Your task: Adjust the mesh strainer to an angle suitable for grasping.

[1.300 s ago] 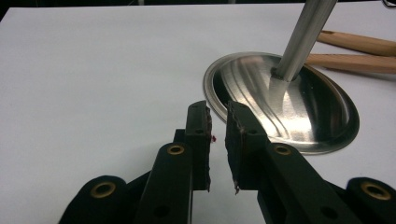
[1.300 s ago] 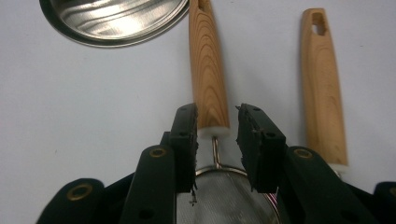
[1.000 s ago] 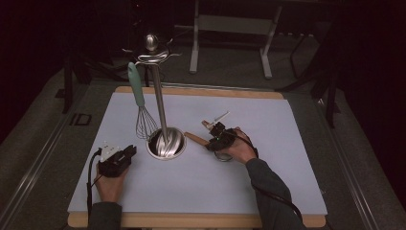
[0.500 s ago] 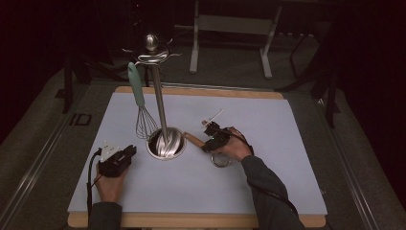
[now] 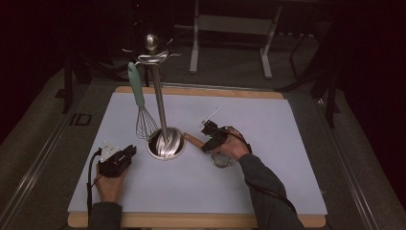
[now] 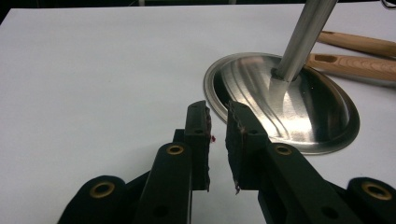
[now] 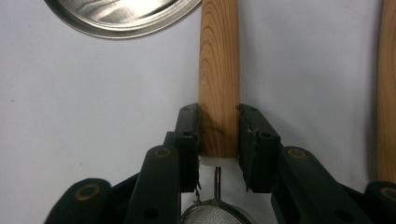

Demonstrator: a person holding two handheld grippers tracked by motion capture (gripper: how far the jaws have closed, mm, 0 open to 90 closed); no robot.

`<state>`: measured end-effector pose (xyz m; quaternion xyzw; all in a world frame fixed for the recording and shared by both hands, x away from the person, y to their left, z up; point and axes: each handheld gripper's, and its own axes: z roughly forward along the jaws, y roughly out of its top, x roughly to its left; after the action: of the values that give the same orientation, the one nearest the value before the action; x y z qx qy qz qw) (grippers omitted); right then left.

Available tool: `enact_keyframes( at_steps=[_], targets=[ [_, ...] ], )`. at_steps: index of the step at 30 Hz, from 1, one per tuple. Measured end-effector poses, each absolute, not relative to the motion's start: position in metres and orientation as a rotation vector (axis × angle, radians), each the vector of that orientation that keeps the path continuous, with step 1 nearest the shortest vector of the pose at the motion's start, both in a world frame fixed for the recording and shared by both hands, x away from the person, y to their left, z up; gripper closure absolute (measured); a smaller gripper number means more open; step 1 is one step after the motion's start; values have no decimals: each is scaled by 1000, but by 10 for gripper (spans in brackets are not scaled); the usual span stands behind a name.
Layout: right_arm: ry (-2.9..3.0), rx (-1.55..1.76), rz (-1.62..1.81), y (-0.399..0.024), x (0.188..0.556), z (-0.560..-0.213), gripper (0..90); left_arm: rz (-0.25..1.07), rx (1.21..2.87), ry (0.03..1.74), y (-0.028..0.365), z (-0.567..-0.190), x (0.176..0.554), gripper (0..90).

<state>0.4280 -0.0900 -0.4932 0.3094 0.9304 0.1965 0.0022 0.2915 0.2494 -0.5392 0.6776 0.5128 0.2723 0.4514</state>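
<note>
Strainer handle (image 7: 219, 84), wooden, flat on tabletop (image 5: 287, 143) beside stand base (image 5: 166, 143): your right claw (image 7: 218, 135) has just closed onto it; your left claw (image 6: 217, 135) sits slightly ajar, empty.

A wooden-edged table (image 5: 201, 221) carries a pale mat (image 5: 268, 124) over nearly its whole top. On the mat, the utensil stand's round steel base (image 5: 166, 143) sits left of centre. At its three o'clock, just beside it, lie a wooden-handled strainer (image 5: 221, 160) and a second wooden handle (image 7: 386, 93).
</note>
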Motion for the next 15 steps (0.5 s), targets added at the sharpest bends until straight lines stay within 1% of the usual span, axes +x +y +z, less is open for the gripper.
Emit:
enact_keyframes(
  at_steps=[15],
  targets=[
    [2837,967,778,-104,416,-470,708,676,1677,1267,249,-539,291,793]
  ],
)
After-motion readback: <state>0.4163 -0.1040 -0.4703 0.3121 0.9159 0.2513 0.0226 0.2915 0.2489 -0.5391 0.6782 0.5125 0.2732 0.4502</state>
